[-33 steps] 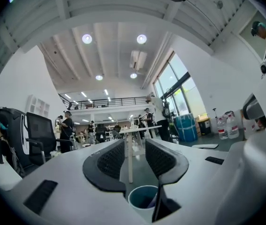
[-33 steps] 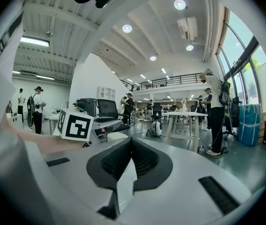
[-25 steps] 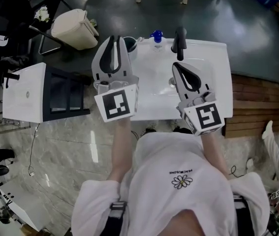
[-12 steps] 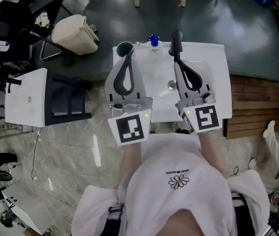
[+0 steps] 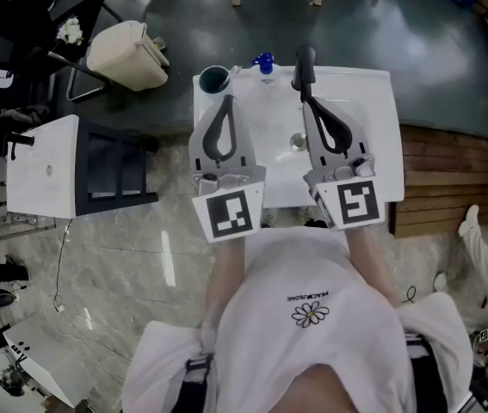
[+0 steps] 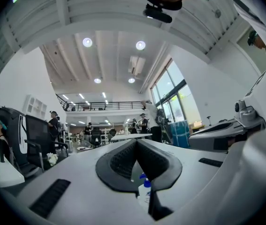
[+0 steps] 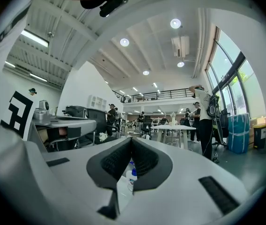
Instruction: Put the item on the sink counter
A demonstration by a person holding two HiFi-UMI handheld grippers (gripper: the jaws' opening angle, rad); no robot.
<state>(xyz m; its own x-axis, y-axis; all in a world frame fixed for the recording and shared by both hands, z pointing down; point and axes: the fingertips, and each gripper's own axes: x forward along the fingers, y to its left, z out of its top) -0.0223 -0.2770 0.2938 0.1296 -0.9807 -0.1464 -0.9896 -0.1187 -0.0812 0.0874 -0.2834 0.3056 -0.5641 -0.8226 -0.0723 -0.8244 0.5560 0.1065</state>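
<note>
head: steep down on sink (image 5: 373,144) | gripper views: level, roomward | shared: bottle (image 5: 264,62) (image 6: 143,191) (image 7: 132,179)

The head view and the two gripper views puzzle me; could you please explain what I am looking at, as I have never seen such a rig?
There is no robot here. A person wears a camera on the head and holds a two-jaw gripper in each hand. The head view looks steeply down on both: the left gripper and the right gripper, each with a marker cube at its back. The other two pictures come from cameras riding on the grippers, each looking along its own jaws into the room. Below the grippers is a white sink. Along its far edge stand a dark cup, a blue-capped bottle and a black faucet. Both grippers have their jaws shut and hold nothing; the bottle only shows beyond them.
</note>
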